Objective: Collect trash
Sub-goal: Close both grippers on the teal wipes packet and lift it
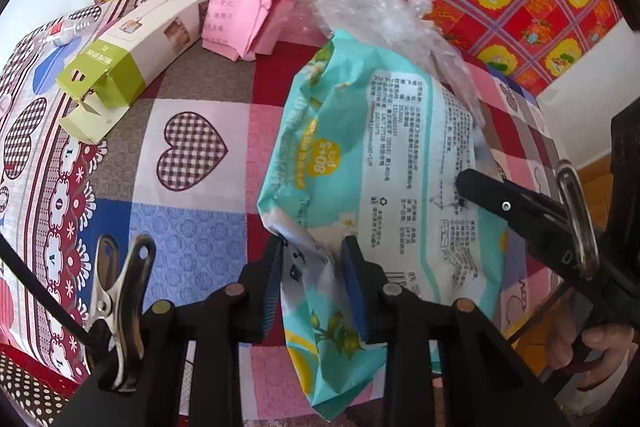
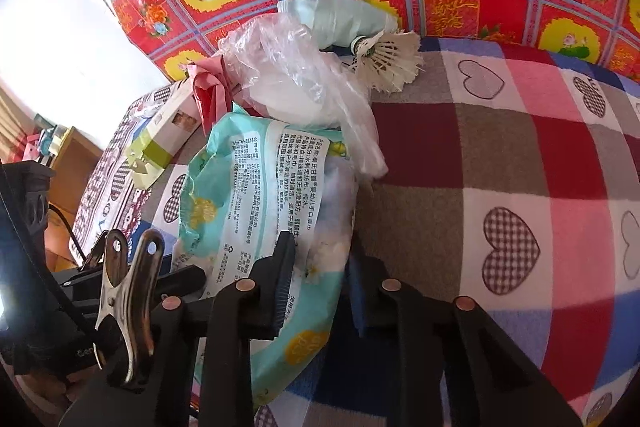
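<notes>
Shuttlecock (image 2: 390, 61) in right-wrist view only; glue tube (image 1: 66, 31) only in left's.

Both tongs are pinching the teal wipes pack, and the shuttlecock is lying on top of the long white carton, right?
Not quite. Both tongs, left and right, do pinch the wipes pack, but the shuttlecock lies on the checked cloth, well apart from the carton. The right wrist view shows it.

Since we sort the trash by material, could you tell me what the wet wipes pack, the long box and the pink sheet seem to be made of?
Wet wipes pack: soft printed plastic film, slightly glossy; it creases and buckles between the pads.
Long box: thin cardboard, matte print; torn flaps hold stiff folds.
Pink sheet: probably paper, matte; sharp folds, printed text.
</notes>
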A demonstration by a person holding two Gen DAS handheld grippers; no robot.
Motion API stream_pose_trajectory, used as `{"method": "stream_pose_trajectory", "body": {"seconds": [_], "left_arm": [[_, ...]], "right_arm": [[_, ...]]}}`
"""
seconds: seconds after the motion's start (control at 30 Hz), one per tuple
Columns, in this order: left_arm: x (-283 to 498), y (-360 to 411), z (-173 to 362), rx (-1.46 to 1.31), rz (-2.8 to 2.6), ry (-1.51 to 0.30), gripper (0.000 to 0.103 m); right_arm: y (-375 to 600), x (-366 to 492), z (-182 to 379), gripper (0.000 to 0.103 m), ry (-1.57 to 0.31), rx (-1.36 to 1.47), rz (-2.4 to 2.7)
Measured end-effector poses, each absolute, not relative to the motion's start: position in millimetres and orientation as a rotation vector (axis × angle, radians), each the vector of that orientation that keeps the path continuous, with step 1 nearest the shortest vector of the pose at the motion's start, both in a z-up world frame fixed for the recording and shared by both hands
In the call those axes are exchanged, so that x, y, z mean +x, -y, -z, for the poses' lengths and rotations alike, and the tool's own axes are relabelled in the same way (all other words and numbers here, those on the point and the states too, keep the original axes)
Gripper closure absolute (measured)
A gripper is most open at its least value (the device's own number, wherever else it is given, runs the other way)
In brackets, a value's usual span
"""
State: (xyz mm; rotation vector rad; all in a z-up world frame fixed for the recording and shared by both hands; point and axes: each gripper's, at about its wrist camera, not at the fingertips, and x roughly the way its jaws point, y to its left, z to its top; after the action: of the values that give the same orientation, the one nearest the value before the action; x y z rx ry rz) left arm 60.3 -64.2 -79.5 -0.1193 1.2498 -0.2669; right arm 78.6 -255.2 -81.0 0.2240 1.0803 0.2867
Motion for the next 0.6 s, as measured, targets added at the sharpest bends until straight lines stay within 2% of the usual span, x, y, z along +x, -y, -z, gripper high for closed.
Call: {"method": "stream_pose_trajectory", "body": {"seconds": [0.33,0.5,0.57,0.6], "left_arm": [[56.0,82.5,89.0,-0.097,0.313,-1.28,0.07],[53.6,93.2,89.8,-0.04,0.316,-1.254,0.065],[52.0,97.2,89.9,-0.023,0.325,-1.245,0.057],[51.5,99.5,89.9,-0.015,0.324,-1.243,0.057]], "right_arm": [[271.6,51.9,82.6,0.078,-1.11,0.262,-0.26],[286.2,43.4,93.8,0.074,-1.153,0.33,-0.236],[286.3,43.2,96.8,0.071,-1.165,0.33,-0.24],[285.8,43.2,98.9,0.069,-1.169,0.33,-0.246]]}}
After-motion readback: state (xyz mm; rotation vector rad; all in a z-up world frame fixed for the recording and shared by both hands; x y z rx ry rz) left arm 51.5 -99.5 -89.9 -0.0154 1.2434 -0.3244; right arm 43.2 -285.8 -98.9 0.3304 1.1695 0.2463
